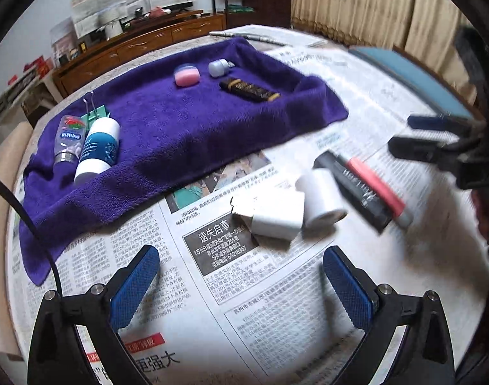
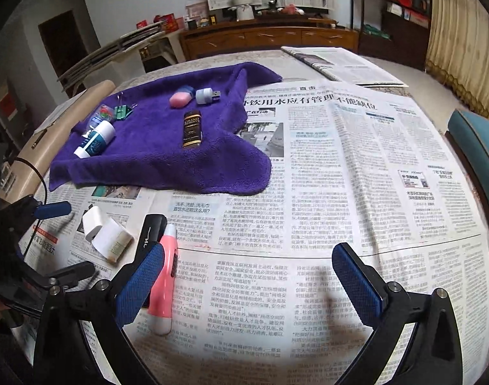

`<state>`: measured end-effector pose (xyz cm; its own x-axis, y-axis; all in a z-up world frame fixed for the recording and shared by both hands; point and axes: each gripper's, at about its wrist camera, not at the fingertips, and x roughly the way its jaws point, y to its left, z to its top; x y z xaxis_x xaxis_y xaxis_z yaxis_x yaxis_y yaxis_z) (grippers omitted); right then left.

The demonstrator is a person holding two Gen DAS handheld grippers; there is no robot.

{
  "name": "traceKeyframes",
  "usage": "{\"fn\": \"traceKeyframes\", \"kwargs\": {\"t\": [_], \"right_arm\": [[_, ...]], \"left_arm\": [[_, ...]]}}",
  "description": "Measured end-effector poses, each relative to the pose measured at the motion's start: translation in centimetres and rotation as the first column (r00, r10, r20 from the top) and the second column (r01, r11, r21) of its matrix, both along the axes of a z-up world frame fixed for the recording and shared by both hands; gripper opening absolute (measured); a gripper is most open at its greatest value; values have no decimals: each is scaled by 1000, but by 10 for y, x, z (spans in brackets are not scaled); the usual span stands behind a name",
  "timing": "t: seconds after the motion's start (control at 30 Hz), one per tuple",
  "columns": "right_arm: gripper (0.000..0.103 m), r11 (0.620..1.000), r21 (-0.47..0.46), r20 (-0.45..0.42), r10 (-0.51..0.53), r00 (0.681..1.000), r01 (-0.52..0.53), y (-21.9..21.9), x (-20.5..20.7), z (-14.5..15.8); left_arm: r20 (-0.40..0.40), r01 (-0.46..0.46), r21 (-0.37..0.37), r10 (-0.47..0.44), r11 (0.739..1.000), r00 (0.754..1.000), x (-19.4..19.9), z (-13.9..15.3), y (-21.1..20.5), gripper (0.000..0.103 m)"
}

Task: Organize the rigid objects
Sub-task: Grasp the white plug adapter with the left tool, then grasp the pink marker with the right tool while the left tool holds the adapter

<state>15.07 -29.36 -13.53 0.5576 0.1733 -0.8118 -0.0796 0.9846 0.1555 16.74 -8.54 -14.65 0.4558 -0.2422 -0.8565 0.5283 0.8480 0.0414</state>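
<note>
Rigid objects are split into two bunches right now. Six sit on the purple towel: a clear tube and a white-and-teal bottle side by side, a green binder clip just behind them, and farther back a pink jar, a little USB light and a dark brown bottle. Four are left on the bare newspaper covering the table: a white charger touching a white roll-shaped bottle, plus a black case and a pink pen-like thing lying alongside each other.

Both grippers are wide open and hold nothing. The left gripper hovers just short of the charger; the right gripper has its left finger right beside the pink piece.

What I'd worry about: the charger and the bottle touch, so closing on one will probably nudge the other, and that bottle is a smooth cylinder lying on its side, so it'll roll. Same deal on the right, since a finger could catch the black case while going for the pink one. Both look like slick hard plastic. Newspaper is thin and loose, so dragging anything may bunch it. The towel is fluffy and rumpled, so anything round set down there could tip or settle crooked. The grippers are also near each other, so they could bump.
</note>
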Motion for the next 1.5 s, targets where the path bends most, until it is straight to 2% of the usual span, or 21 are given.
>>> {"fn": "traceKeyframes", "kwargs": {"t": [0.17,0.33,0.53,0.67,0.8,0.93,1.1,1.23,1.33,1.5], "right_arm": [[103,1000,-9,9,8,1000,-8,-2,-4,-3],[103,1000,-10,-12,-14,1000,14,-11,-3,-8],[103,999,-3,-18,-35,999,35,-18,-2,-8],[103,1000,-8,-21,-28,999,28,-15,-2,-8],[103,1000,-13,-19,-18,1000,18,-11,-3,-9],[103,1000,-11,-5,12,1000,-12,-3,-7,-5],[103,995,-50,-26,87,996,-88,18,-10,-10],[103,991,-83,-28,103,994,-105,29,-12,-13],[102,987,-128,-16,91,996,-93,33,-12,-13],[102,987,-141,-9,78,997,-78,34,-11,-14]], "left_arm": [[21,43,-32,-42,999,999,6,-5,0,103],[44,89,-81,-86,993,995,7,-5,-2,93],[64,152,-98,-146,984,987,9,-2,-8,67],[68,163,-100,-157,981,985,8,1,-10,43],[69,139,-112,-131,984,989,5,1,-7,42],[70,76,-123,-67,990,995,-4,1,2,42],[56,-10,-154,19,988,998,-15,4,21,42],[56,-51,-159,61,986,997,-20,7,33,42],[59,-67,-141,76,988,995,-22,7,37,42],[59,-93,-109,100,990,993,-26,5,43,42]]}}
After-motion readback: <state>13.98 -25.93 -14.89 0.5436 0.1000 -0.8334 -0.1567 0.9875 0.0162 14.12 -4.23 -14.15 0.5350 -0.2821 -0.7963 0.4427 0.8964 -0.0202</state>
